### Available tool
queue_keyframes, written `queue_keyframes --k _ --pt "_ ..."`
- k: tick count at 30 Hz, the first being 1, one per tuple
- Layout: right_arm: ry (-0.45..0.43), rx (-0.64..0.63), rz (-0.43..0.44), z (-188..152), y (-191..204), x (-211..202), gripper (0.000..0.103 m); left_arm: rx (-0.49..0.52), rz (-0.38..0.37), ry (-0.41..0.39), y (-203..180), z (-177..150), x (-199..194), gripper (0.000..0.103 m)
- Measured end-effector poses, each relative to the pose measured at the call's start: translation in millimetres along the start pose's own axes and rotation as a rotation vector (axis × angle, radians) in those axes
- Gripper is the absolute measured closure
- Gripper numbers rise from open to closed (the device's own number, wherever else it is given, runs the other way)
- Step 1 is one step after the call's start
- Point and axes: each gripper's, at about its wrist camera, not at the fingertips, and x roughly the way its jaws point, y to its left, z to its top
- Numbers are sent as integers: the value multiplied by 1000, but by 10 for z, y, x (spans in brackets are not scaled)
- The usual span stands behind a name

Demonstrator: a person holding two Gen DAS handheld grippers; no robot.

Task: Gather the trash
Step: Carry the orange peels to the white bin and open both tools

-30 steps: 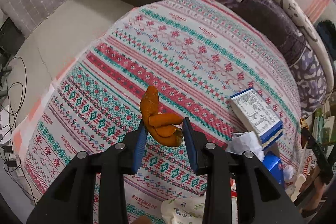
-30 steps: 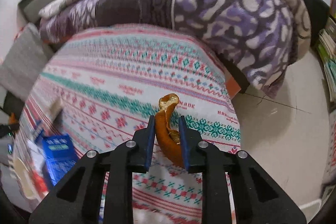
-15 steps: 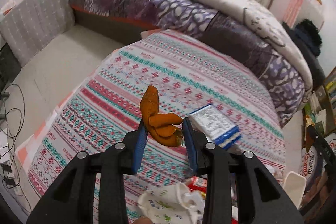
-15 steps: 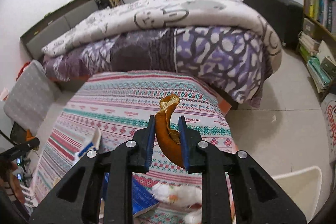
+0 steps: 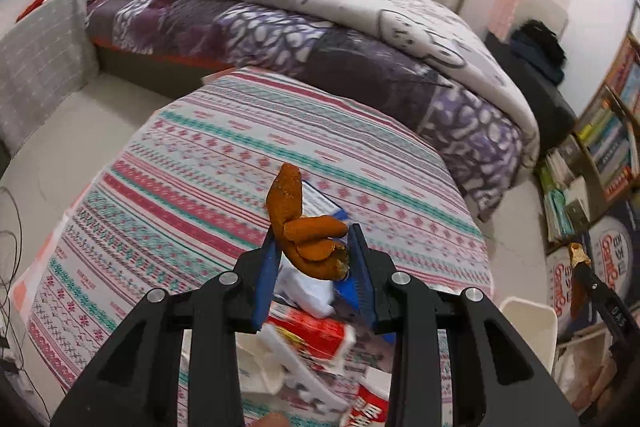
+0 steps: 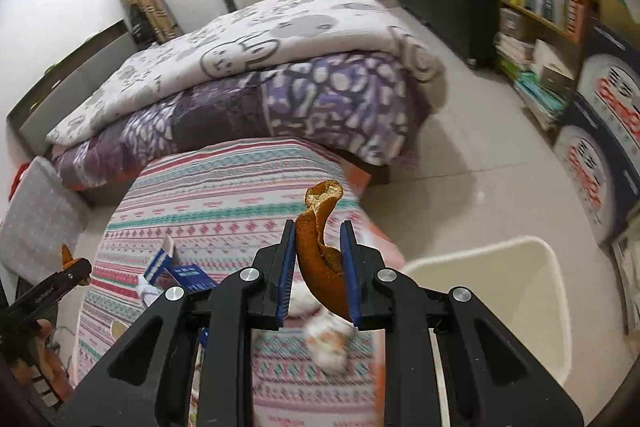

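One white bin (image 6: 532, 291) beside the patterned table (image 6: 224, 203), contents unseen.

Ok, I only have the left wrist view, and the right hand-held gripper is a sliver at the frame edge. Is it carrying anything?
Observer: Yes. The right hand-held gripper is shut on a curled strip of orange peel, whose tip sticks out past the fingertips.
Operator: And the white bin? I see only a corner of it.
Observer: The white bin stands on the floor just right of the patterned table, with no lid. The part of its inside that shows looks bare.
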Motion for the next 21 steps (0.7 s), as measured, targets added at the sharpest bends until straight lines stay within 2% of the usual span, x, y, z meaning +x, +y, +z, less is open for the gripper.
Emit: queue_keyframes --k 5,11,16,18,19,20,21 --pt "17 106 -31 -127 -422 -143 82 78 -35 -11 -325 -150 -90 69" --pt "121 242 -72 -282 -971 -47 82 182 -76 -4 -732 -373 -136 69" --pt "117 285 -111 -323 -1233 -133 77 275 -118 13 -1175 -593 -112 69" --pt "98 306 -133 -329 -1348 -201 68 310 -145 28 -1373 -696 -95 69" --pt "86 319 -144 -337 -1405 -241 54 321 -155 34 -1433 -731 -86 69" --pt "67 333 -161 -332 -1470 -287 45 332 -165 39 -1507 -771 -79 69" --pt "53 342 -179 -324 -1531 -329 43 346 -178 45 -1597 -816 -74 69"
